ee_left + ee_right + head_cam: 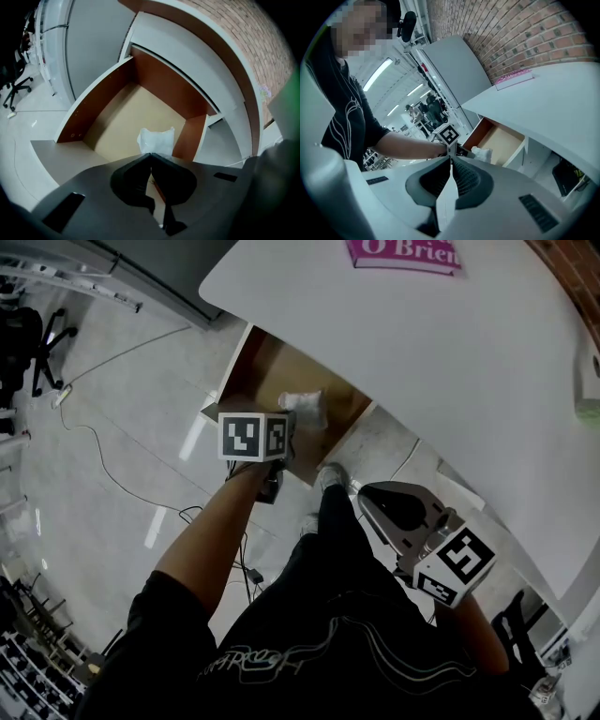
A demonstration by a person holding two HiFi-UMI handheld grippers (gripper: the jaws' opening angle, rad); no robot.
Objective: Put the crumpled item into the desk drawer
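Observation:
The desk drawer [265,368] stands pulled out under the white desk [450,381], with brown walls [161,86] and a beige bottom. The crumpled white item [305,410] lies inside it, near the front right corner [156,140]. My left gripper [151,155] hovers just above and in front of the item, jaws shut with nothing between them; in the head view its marker cube [253,437] hides the jaws. My right gripper [367,495] is held back by my right thigh, away from the drawer, shut and empty [451,160]. From there the item [482,153] shows in the drawer [502,140].
A pink book [404,254] lies at the far side of the desktop [513,78]. Cables [94,442] trail over the floor at left, beside an office chair [34,341]. My shoe [329,477] stands just in front of the drawer. A brick wall [525,28] rises behind the desk.

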